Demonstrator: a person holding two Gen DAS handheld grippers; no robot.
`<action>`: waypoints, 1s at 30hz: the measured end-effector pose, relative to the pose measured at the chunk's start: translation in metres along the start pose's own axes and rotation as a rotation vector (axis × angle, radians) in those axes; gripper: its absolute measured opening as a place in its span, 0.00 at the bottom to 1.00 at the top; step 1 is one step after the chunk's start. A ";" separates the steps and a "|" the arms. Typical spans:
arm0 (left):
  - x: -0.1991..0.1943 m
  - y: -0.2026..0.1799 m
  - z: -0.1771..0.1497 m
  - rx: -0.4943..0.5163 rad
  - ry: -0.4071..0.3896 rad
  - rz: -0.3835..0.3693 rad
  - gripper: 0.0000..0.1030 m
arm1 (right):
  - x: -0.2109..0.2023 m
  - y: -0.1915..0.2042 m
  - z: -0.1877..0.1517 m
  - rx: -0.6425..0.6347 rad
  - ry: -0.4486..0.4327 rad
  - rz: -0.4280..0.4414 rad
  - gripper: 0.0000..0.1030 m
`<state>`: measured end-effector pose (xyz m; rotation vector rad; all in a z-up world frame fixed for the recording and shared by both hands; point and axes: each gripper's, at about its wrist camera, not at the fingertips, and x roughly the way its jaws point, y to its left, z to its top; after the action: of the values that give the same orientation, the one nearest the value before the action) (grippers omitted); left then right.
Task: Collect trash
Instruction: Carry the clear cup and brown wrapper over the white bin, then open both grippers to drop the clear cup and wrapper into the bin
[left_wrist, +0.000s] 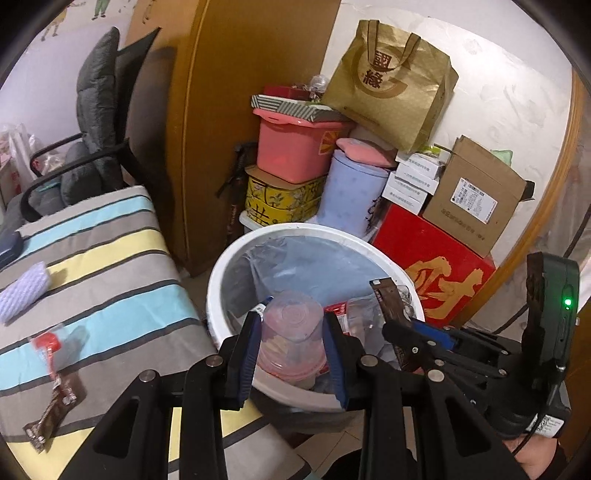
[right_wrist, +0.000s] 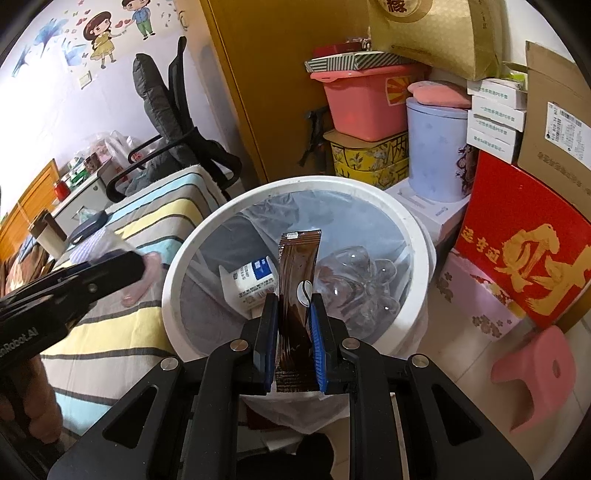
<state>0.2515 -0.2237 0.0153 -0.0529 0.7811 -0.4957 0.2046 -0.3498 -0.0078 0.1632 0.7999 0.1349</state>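
A white trash bin (left_wrist: 221, 273) lined with a clear bag stands beside the bed; it also shows in the right wrist view (right_wrist: 173, 273). My left gripper (left_wrist: 291, 325) is shut on a clear pink plastic cup (left_wrist: 291, 332) and holds it over the bin's near rim. My right gripper (right_wrist: 293, 301) is shut on a brown coffee sachet (right_wrist: 297, 266), upright above the bin; the right gripper (left_wrist: 413, 325) shows at the right in the left wrist view. Inside the bin lie a white carton (right_wrist: 255, 280) and a crushed clear bottle (right_wrist: 358, 280). On the striped bed lie another brown sachet (left_wrist: 55, 410) and a red-capped wrapper (left_wrist: 48, 343).
Behind the bin are stacked boxes: a pink tub (left_wrist: 291, 147), a yellow tin (left_wrist: 280, 199), a lilac container (left_wrist: 351, 195), a red box (left_wrist: 436, 266), a cardboard box (left_wrist: 472, 195) and a gold bag (left_wrist: 395, 85). A black chair (left_wrist: 92, 147) stands behind the bed. A pink stool (right_wrist: 535, 373) sits right.
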 end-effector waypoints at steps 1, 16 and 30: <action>0.002 -0.001 0.000 0.002 0.003 -0.001 0.33 | 0.001 0.000 0.001 0.001 0.003 0.004 0.19; 0.035 0.006 0.002 -0.027 0.043 -0.012 0.34 | 0.014 -0.004 0.005 -0.015 0.047 0.001 0.19; 0.036 0.013 0.004 -0.047 0.031 -0.012 0.35 | 0.015 -0.004 0.005 -0.020 0.049 0.002 0.37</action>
<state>0.2810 -0.2289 -0.0083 -0.0935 0.8231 -0.4901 0.2190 -0.3518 -0.0156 0.1421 0.8474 0.1489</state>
